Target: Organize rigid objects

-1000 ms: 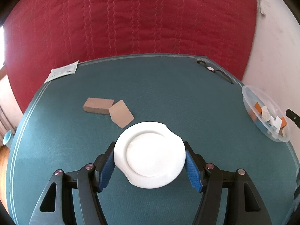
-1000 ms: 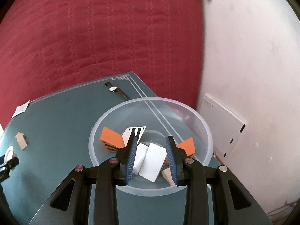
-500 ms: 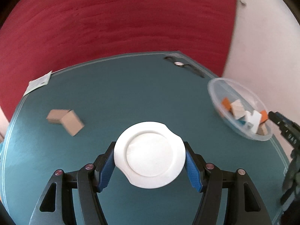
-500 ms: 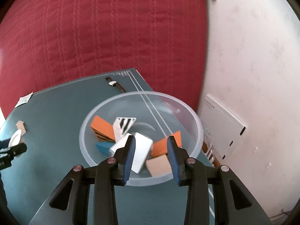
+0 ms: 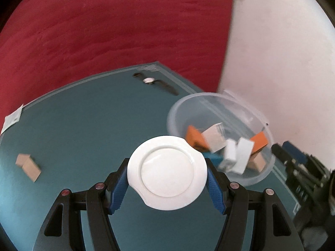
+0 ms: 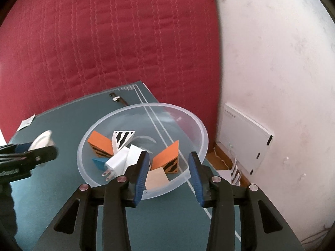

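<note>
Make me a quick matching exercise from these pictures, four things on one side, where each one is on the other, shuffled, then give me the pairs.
Things
1. white plate
2. white charger plug
3. wristwatch
4. two tan blocks

Places
A. far edge of the table
B. inside the clear bowl
C. between the left gripper fingers
D. on the table's left side, outside the bowl

Pairs: 1-C, 2-B, 3-A, 4-D
</note>
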Available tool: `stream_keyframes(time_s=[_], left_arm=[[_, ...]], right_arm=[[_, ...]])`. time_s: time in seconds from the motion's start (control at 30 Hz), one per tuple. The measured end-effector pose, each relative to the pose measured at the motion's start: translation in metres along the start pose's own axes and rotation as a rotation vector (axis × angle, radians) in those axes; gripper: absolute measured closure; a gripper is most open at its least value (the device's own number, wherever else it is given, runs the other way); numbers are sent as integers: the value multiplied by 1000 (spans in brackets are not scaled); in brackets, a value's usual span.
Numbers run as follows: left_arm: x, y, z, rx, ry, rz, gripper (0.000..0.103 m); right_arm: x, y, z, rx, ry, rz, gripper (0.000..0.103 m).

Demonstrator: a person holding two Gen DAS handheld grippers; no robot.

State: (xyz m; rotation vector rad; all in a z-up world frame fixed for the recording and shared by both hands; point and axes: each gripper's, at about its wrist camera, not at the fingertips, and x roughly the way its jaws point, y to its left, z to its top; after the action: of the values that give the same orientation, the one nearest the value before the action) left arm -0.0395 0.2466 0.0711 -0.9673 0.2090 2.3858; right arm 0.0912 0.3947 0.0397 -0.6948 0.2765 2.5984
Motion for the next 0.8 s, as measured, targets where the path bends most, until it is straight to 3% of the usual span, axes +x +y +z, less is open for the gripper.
stream_keyframes(time_s=[0.33,0.4,0.43,0.47,0.8], left_arm=[[29,-33,24,10,-5,-72,33],[36,-35,27,10,-3,-78,25],[39,-35,27,6,2,-69,10],[42,-34,27,-3,4,-60,6],[39,-7,10,-40,7,14,6]], right_arm=[[5,-10,-3,47,11,24,62],[6,-11,-4,48,13,27,62],[6,-12,-5,48,14,29,62],[5,-13,-5,48,15,30,62],[3,-15,-6,56,19,36,62]])
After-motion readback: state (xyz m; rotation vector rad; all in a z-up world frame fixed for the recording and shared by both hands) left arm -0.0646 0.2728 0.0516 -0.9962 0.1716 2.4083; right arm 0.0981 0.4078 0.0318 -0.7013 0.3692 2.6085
